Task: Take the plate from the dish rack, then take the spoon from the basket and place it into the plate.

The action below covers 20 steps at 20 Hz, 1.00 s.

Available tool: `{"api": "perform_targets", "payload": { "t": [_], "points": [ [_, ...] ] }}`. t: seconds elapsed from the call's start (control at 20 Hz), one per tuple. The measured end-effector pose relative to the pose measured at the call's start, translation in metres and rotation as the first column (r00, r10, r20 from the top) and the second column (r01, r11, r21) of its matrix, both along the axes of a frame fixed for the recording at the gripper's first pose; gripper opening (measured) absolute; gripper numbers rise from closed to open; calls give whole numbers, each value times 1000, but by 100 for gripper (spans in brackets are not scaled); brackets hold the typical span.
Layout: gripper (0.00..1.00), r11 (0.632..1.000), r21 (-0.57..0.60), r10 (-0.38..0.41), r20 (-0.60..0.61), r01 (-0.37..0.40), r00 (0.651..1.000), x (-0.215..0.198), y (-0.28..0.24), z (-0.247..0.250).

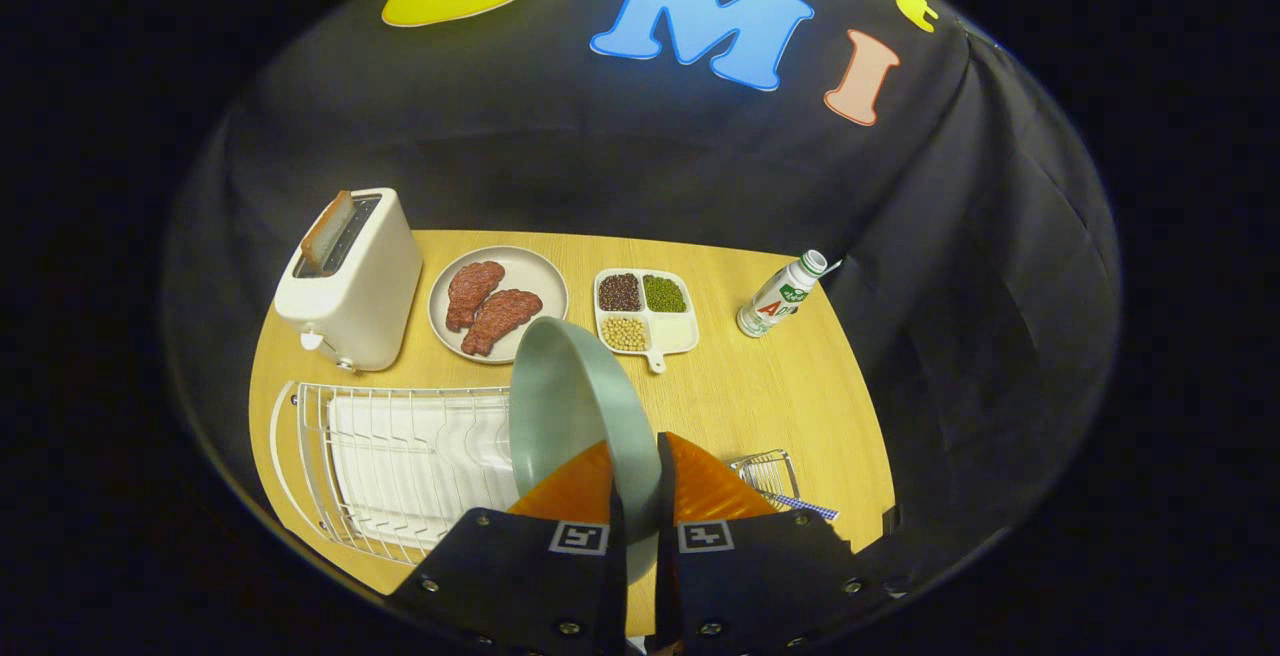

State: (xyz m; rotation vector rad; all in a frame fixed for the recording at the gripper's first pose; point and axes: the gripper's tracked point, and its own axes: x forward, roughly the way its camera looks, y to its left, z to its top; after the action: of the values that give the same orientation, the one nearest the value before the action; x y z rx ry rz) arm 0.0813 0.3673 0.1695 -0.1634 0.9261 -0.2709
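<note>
A grey-green plate [570, 406] stands on edge, held up above the table, its rim pinched between my two fingers. My gripper [637, 481] is shut on that rim. Below and beside the plate lies the white wire dish rack [400, 456], with no dishes showing in it. A small wire basket [768, 473] sits just past my other finger, with a blue checked cloth at its side; I cannot make out a spoon in it.
On the wooden table [760, 386] beyond the plate are a white toaster [350, 281] with a slice of bread, a beige plate with two meat pieces [497, 303], a white divided tray of beans [645, 311], and a small bottle [782, 296].
</note>
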Motion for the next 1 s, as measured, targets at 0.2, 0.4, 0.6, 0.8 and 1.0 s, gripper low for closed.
{"api": "perform_targets", "payload": {
  "t": [0.2,0.4,0.6,0.8,1.0],
  "points": [
    [11,997,70,-19,9,18,1000,-15,-22,11],
    [11,993,118,-8,26,5,1000,-37,-50,24],
    [11,974,227,8,43,-17,999,-61,-74,33],
    [11,947,318,21,51,-36,998,-86,-102,44],
    [11,916,398,22,68,-48,997,-111,-133,52]
  ]
}}
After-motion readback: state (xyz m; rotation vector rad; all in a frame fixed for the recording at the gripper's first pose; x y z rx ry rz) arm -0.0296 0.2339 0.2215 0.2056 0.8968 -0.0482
